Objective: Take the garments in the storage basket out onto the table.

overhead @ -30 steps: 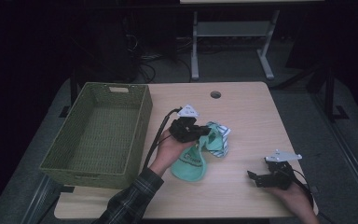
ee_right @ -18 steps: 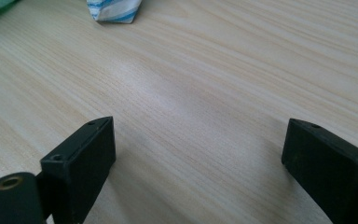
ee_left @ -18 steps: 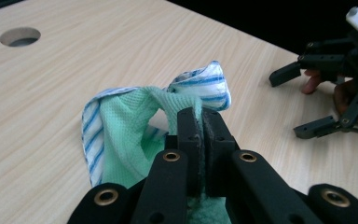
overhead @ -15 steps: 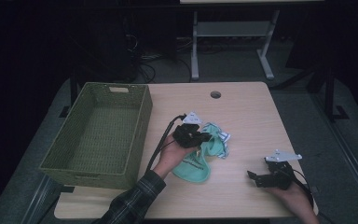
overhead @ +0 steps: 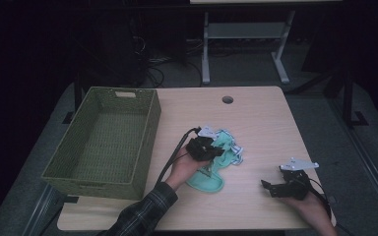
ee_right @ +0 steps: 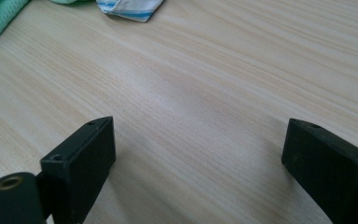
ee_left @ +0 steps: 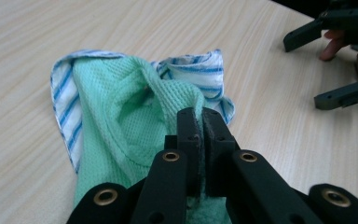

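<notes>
A mint-green waffle cloth (overhead: pixel 211 169) (ee_left: pixel 121 121) with a blue-and-white striped edge (ee_left: pixel 186 67) lies crumpled at the middle of the table. My left gripper (overhead: pixel 207 149) (ee_left: pixel 200 126) is shut on a raised fold of this cloth, its two black jaws pressed together with the fabric pinched between them. My right gripper (overhead: pixel 270 186) (ee_right: pixel 196 154) rests low over bare wood near the table's front right, jaws wide open with nothing between them. The cloth's striped corner (ee_right: pixel 130 9) lies at the top of the right gripper view.
A green woven basket (overhead: pixel 106 140) stands at the table's left side. A round cable hole (overhead: pixel 227 100) sits near the far edge of the wooden table (overhead: pixel 266 123). A white stand (overhead: pixel 246 34) is behind the table.
My left gripper has moved toward the person and sunk with the green cloth in its jaws, and the cloth has shifted with it. The right gripper has kept still.
</notes>
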A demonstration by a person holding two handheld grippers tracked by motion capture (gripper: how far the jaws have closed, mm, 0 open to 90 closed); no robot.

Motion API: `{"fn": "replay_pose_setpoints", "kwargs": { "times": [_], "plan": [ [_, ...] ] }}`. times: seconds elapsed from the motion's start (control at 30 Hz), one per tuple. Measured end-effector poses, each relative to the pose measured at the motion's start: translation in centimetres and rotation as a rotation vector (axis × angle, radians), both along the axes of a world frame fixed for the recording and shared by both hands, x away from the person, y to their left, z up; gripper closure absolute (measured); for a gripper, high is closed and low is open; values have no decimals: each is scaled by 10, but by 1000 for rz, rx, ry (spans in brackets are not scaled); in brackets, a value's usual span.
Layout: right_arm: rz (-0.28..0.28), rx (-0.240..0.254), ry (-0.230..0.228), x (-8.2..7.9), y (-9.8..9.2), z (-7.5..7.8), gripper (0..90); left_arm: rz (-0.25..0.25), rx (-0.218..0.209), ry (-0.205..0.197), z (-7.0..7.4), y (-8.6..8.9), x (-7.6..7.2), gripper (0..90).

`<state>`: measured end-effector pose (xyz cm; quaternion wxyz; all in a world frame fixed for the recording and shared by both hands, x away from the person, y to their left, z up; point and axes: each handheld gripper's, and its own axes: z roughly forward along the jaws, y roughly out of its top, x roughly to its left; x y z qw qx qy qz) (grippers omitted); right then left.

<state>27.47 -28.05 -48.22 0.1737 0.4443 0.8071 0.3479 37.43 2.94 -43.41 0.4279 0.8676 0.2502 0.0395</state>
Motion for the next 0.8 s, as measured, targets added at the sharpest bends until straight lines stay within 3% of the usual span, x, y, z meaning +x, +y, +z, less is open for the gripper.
{"fn": "replay_pose_setpoints", "kwargs": {
  "times": [0.23, 0.37, 0.43, 0.47, 0.53, 0.8],
  "plan": [
    [0, 0, 0, 0, 0, 0, 94, -6, 22, 11, -7, -2, 0, 851],
    [0, 0, 0, 0, 0, 0, 94, 5, 13, 8, -6, -1, 0, 715],
    [0, 0, 0, 0, 0, 0, 94, 14, 6, 5, -3, 1, 0, 595],
    [0, 0, 0, 0, 0, 0, 94, 24, -2, 5, -1, 1, 0, 595],
    [0, 0, 0, 0, 0, 0, 94, 30, -9, -1, 2, 4, 0, 513],
    [0, 0, 0, 0, 0, 0, 94, 38, -34, -16, 19, 19, -4, 470]
  ]
}}
